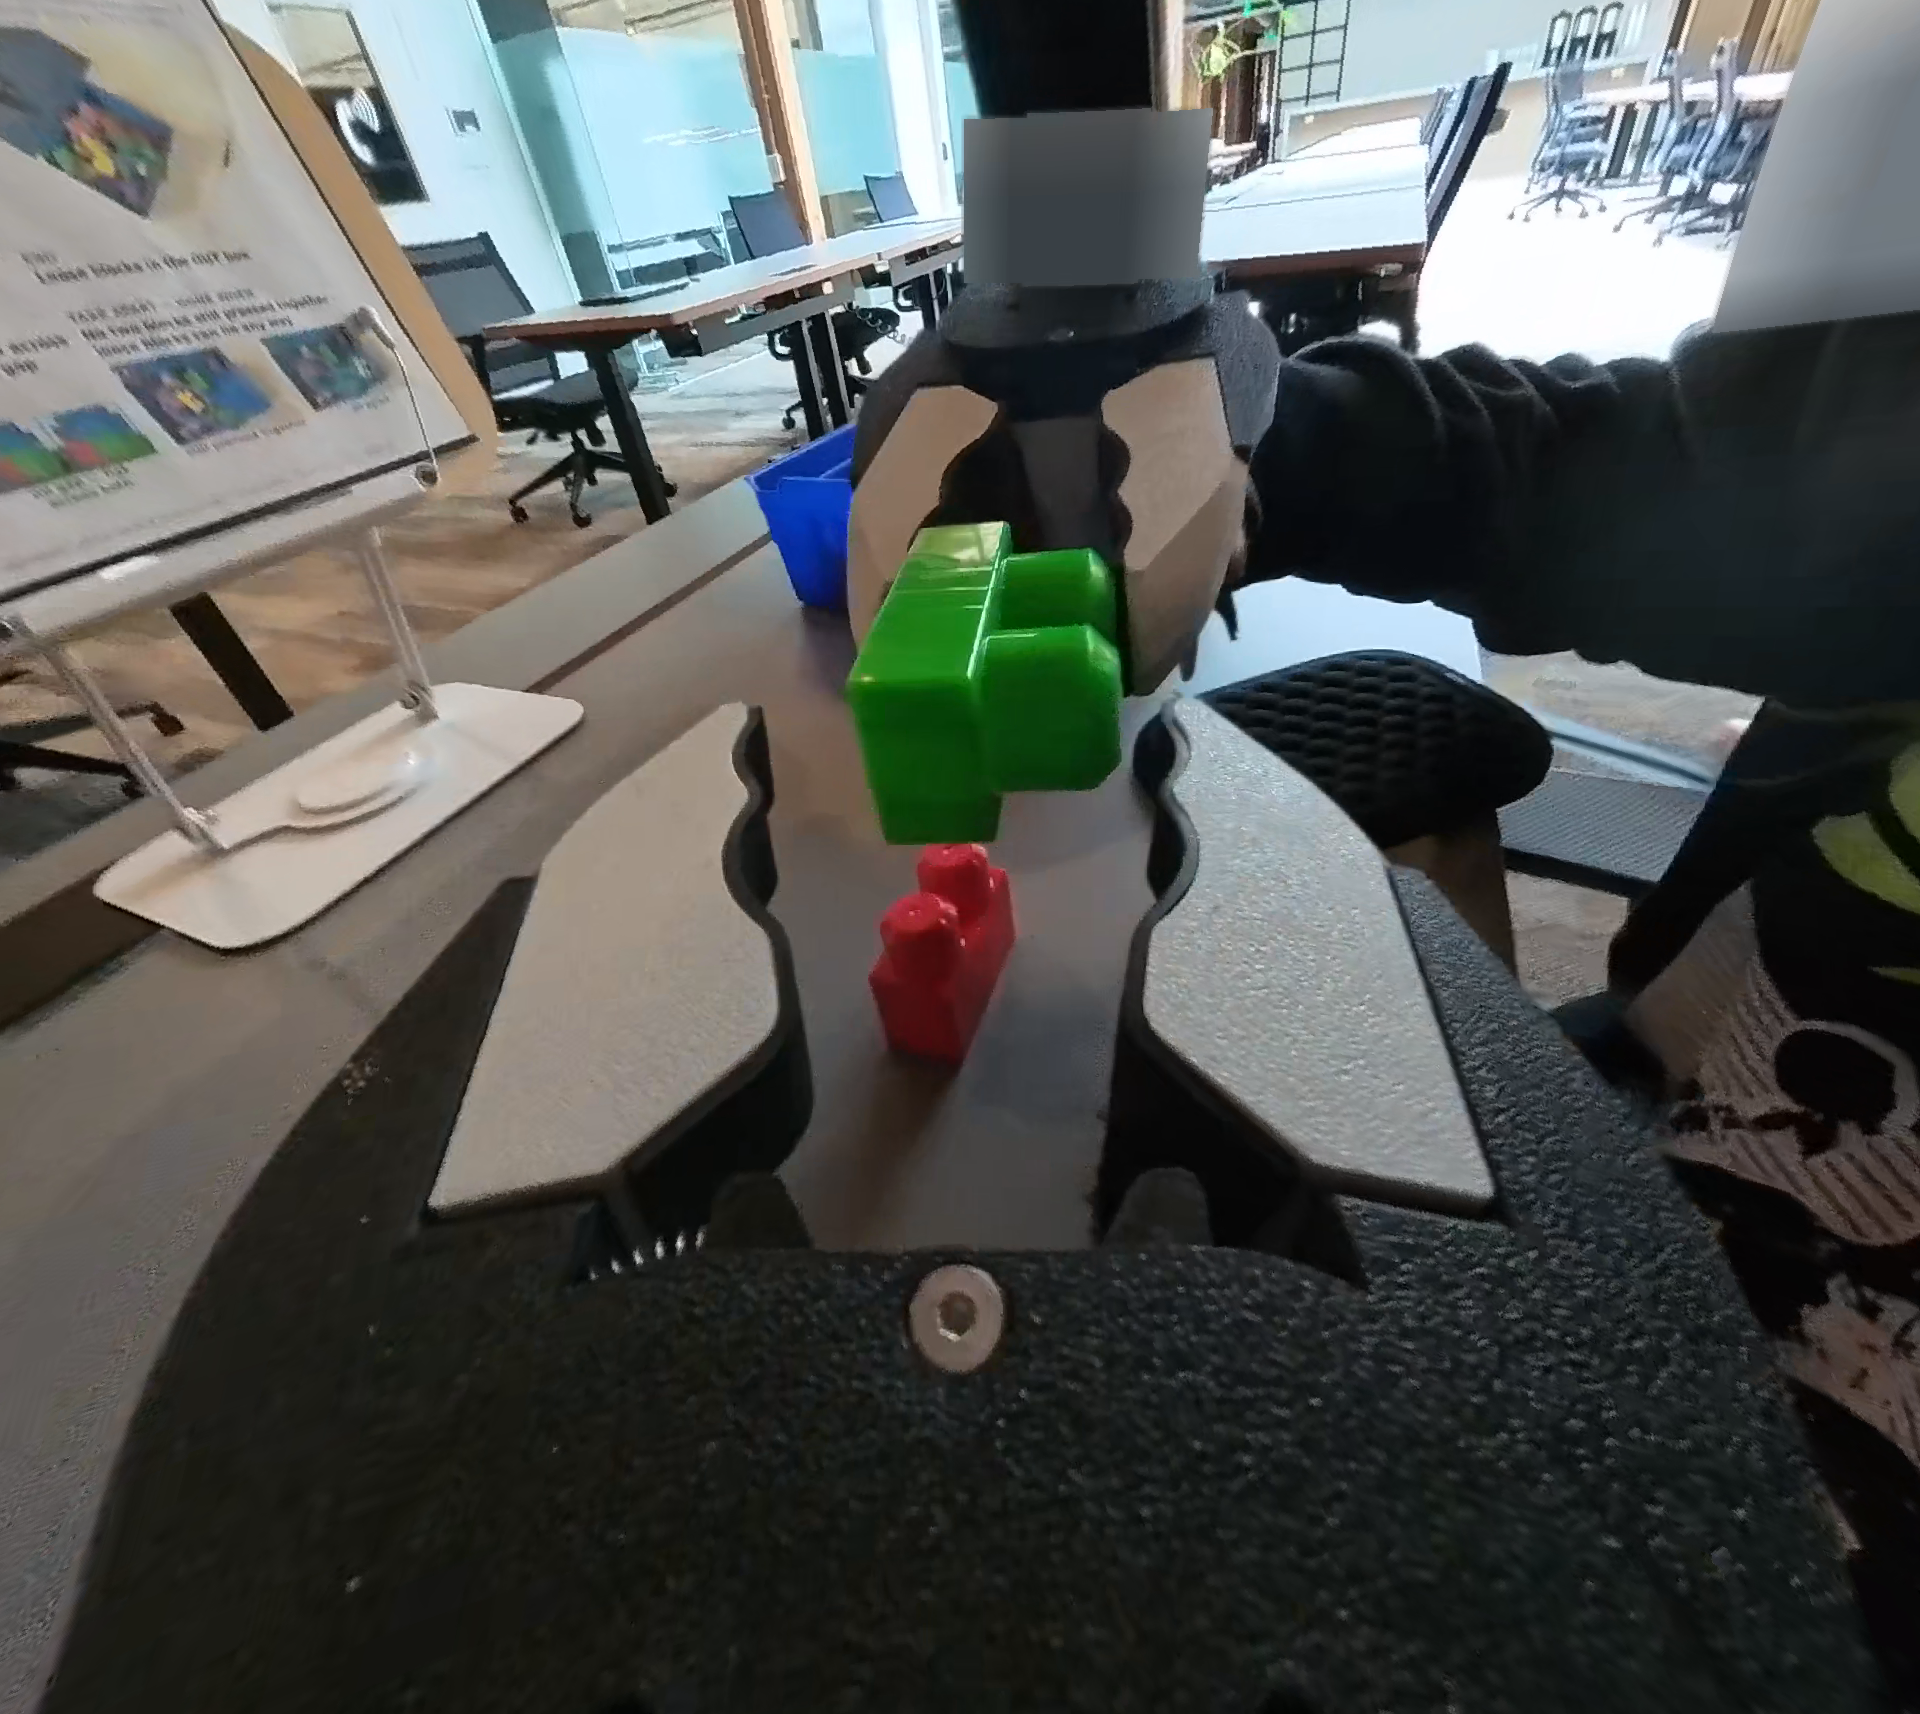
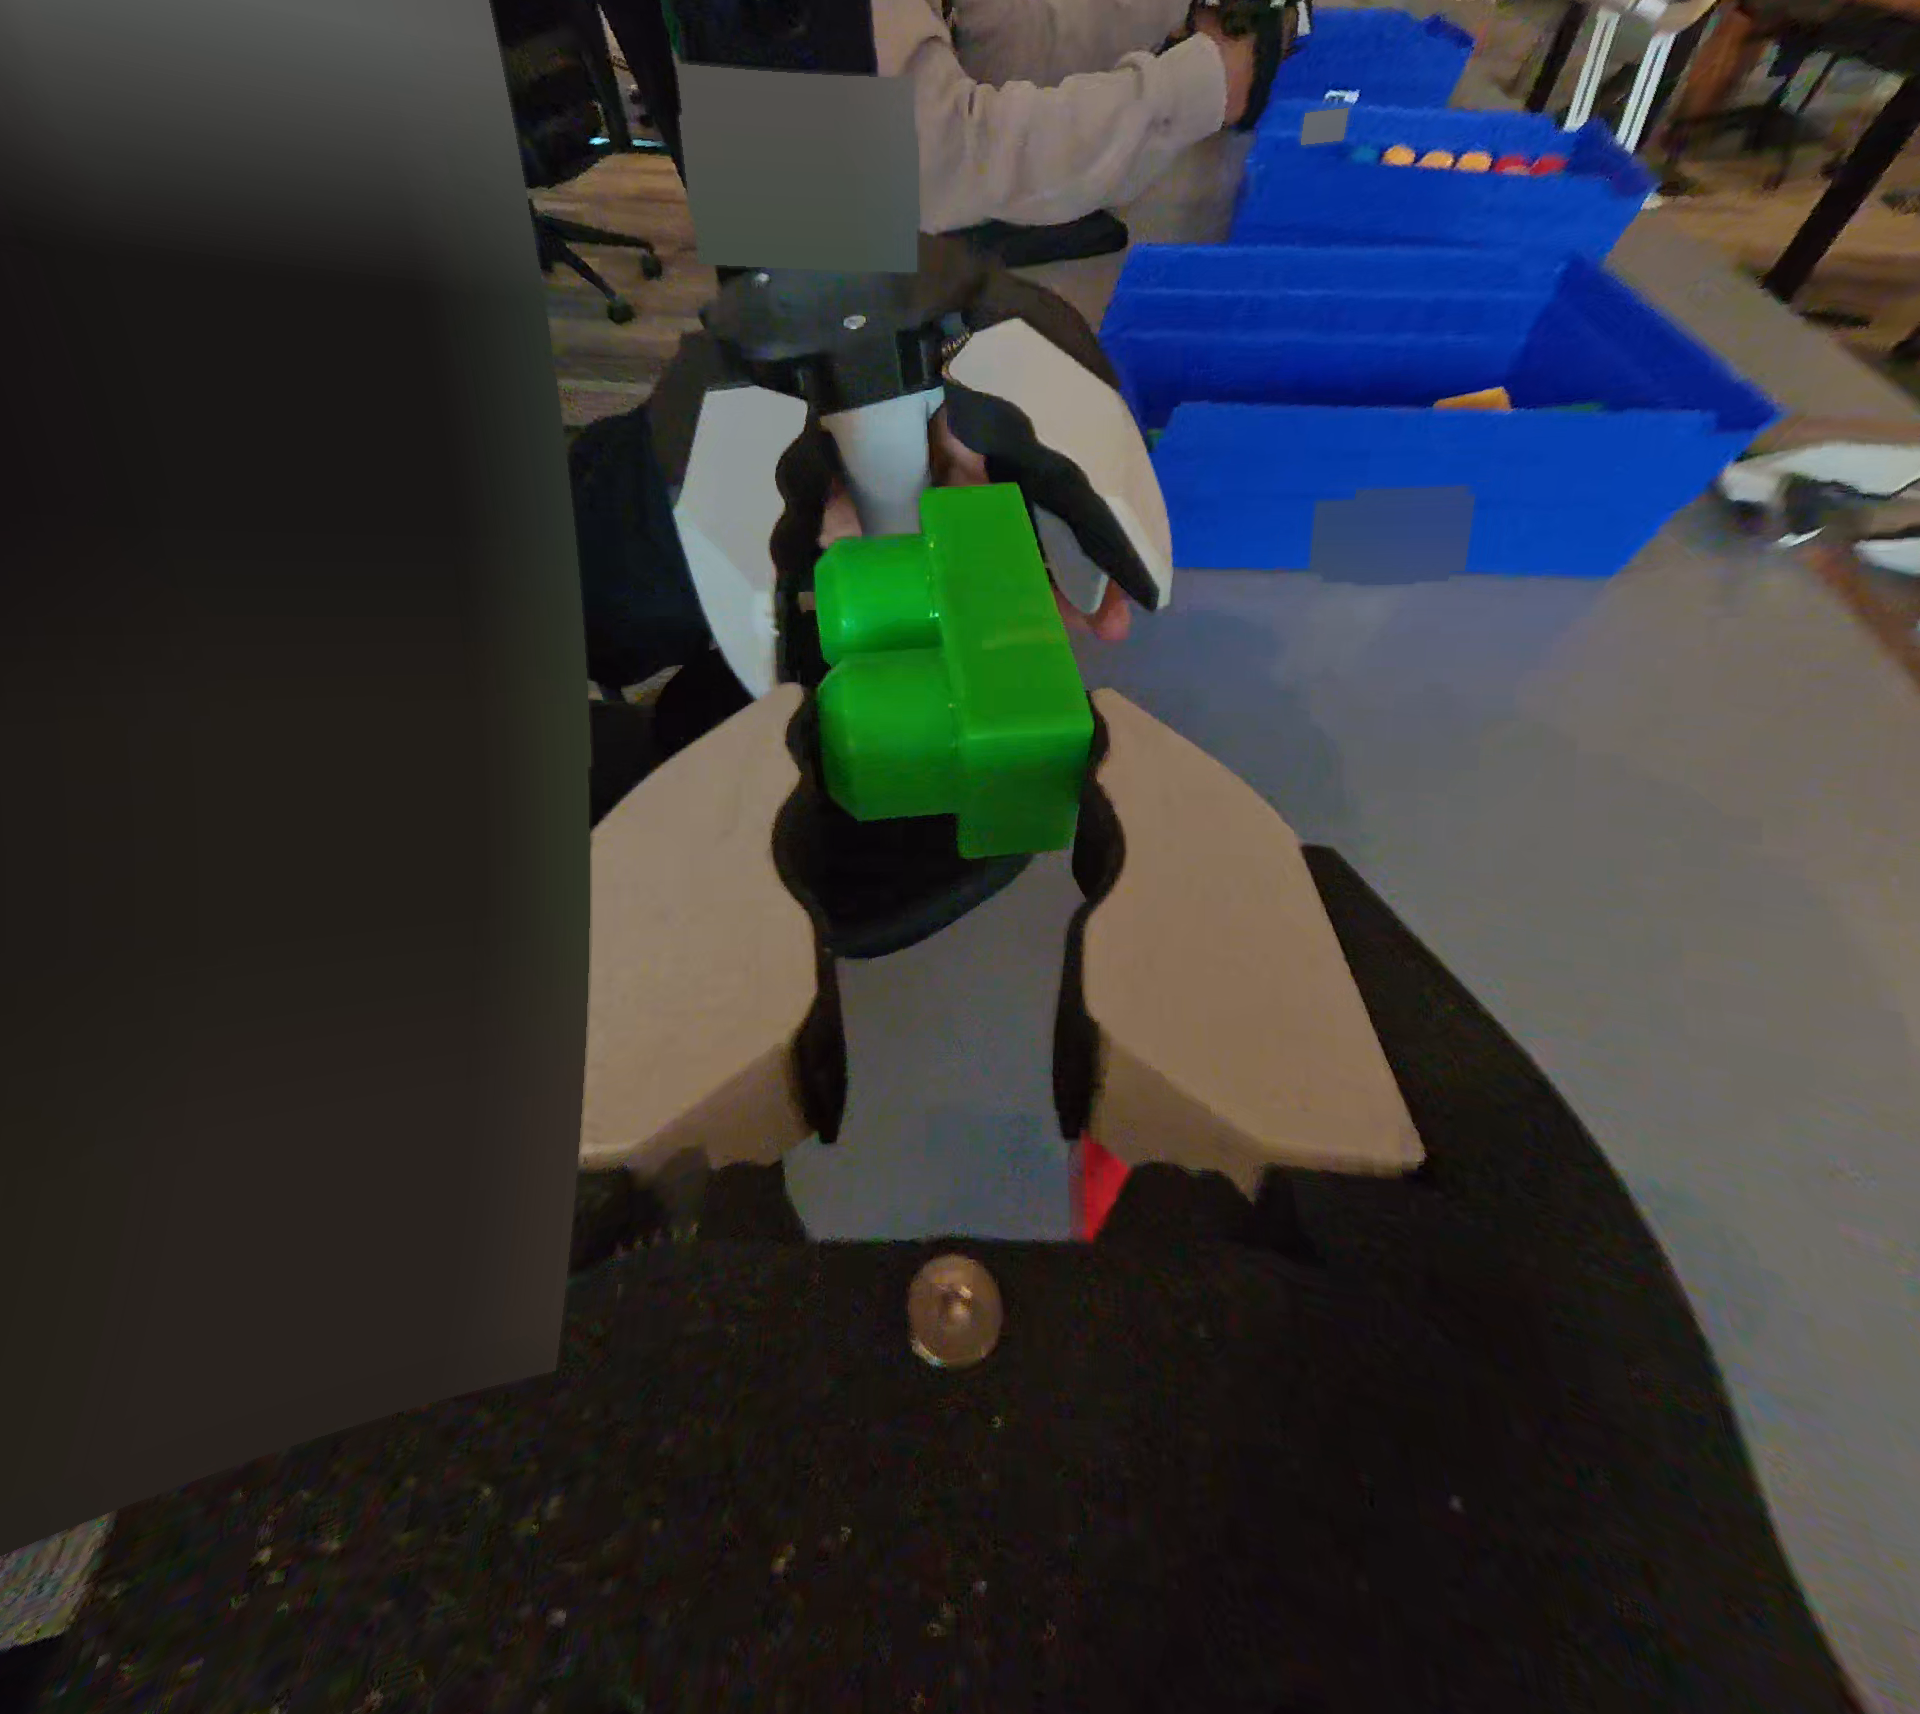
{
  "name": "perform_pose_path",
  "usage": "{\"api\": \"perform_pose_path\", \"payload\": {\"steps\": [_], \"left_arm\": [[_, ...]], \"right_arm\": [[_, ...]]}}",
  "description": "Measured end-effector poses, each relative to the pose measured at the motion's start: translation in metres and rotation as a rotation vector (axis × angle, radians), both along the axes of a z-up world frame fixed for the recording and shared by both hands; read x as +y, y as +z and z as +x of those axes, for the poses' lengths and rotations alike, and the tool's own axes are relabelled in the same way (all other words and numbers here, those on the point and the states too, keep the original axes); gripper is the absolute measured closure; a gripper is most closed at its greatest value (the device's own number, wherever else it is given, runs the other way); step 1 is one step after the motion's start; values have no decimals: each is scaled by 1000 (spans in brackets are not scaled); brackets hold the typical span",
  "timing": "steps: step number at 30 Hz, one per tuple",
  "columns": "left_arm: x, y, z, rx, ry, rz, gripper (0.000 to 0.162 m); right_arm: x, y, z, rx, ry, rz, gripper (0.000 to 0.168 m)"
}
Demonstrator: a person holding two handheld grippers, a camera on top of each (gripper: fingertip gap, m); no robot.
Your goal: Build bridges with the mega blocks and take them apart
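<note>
Green block point(image 2: 951, 677) clamped in right claw point(image 2: 940, 734); left claw point(image 1: 961, 765) gapes wide, empty, over red block point(image 1: 943, 963).

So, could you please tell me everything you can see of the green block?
The green block is glossy moulded plastic with two rounded studs on one face, and it is tipped on its side so the studs point sideways. It is held in the air by the right gripper, whose fingers pinch it. It hangs above the dark table, over a small red block without touching it.
</note>
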State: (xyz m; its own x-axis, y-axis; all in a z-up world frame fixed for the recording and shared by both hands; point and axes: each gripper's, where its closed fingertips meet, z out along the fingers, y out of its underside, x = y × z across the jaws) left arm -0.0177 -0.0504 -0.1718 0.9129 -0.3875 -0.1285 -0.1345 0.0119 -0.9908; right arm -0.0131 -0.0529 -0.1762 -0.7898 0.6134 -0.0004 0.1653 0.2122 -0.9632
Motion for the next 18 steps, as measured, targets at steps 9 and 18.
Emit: {"api": "perform_pose_path", "payload": {"steps": [9, 18], "left_arm": [[1, -9, 3, -79, -12, -52, 115], [3, -9, -4, -328, -8, -129, 116]], "right_arm": [[4, -10, -1, -77, -7, -26, 123], [15, -15, -3, -42, -63, 186, 102]]}}
